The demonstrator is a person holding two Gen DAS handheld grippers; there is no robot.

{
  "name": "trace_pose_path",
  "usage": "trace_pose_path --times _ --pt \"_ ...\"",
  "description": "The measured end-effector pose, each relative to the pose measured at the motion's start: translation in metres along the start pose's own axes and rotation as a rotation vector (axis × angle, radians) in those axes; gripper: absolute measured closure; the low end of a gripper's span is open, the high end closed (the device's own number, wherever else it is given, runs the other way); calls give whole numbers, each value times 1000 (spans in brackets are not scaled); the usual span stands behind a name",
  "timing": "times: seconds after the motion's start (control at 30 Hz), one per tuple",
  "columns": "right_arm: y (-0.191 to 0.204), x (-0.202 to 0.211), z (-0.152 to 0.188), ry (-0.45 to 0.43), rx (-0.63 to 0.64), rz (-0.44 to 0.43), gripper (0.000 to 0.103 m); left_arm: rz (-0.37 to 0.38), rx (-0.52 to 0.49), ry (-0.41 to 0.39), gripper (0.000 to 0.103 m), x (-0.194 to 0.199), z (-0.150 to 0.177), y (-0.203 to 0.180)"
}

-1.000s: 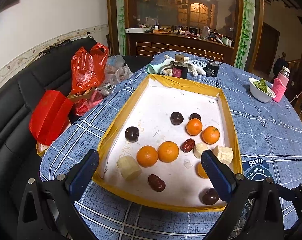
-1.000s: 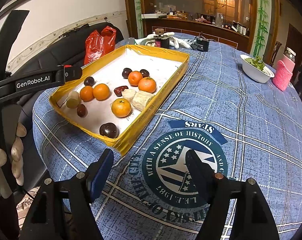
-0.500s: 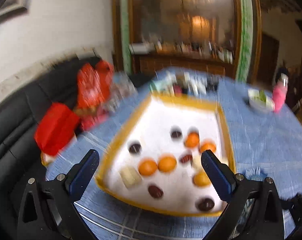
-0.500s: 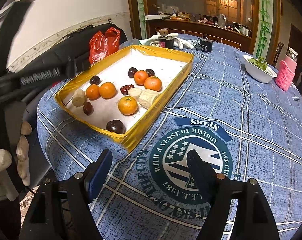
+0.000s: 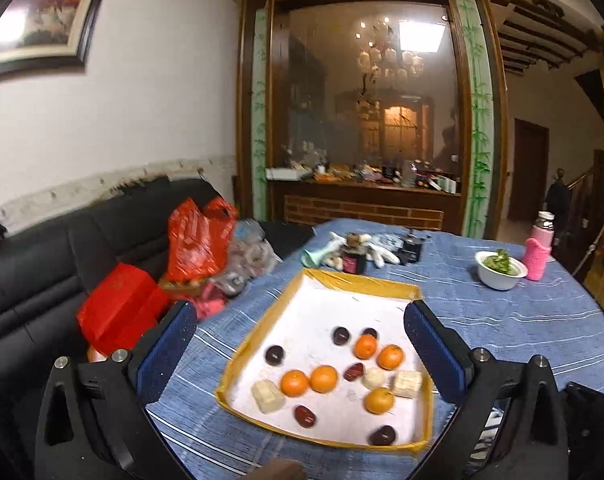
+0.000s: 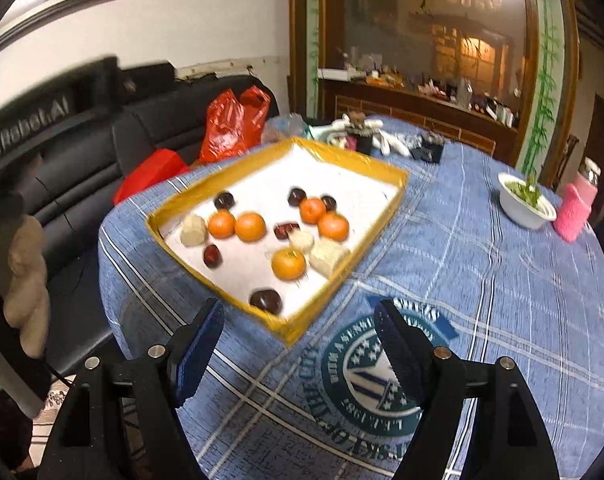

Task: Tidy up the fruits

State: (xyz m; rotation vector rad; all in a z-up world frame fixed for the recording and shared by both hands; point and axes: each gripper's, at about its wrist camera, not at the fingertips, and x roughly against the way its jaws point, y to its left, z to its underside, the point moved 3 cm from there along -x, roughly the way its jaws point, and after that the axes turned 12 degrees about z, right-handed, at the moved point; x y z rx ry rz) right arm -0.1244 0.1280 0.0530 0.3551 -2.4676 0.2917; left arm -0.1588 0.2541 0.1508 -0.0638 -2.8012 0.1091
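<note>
Count in the yellow-rimmed tray (image 5: 249, 351): five oranges (image 5: 294, 383), three pale peeled chunks (image 5: 268, 396), three red dates (image 5: 304, 415), four dark round fruits (image 5: 275, 355). All loose on the white floor, clustered at the end nearest the tools; the far half is bare.

Left gripper (image 5: 300, 354): fingers wide apart, holding nothing, raised ahead of the tray's near edge, which sits framed between its blue pads (image 5: 165, 350).

Right gripper (image 6: 300, 346): likewise spread and empty, above the tablecloth seal (image 6: 375, 376); the tray's near corner (image 6: 289, 334) lies just ahead, to its left.

Beyond the tray: white gloves (image 5: 375, 251) and a small dark jar (image 5: 353, 258). Far right: white bowl (image 5: 500, 274) holding greens, with a pink-sleeved bottle (image 5: 538, 252) just beside it. Left of the table: red plastic bags (image 5: 198, 240) on a black sofa (image 5: 34, 264).
</note>
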Motion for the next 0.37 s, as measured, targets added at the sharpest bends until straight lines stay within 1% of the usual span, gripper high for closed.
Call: trace_pose_path --times 0.07,0.13,0.23,0.37 --pt "3 4 -4 -20 10 -10 18 26 31 28 0 -3 -2 0" --pt "4 6 -4 -28 11 -26 17 34 43 46 0 -7 -5 -2" --pt "-1 7 -1 -26 -7 -34 17 42 31 66 0 -11 -8 -13" --pt "-21 7 3 -21 -62 -26 17 99 8 147 0 -25 -6 -39"
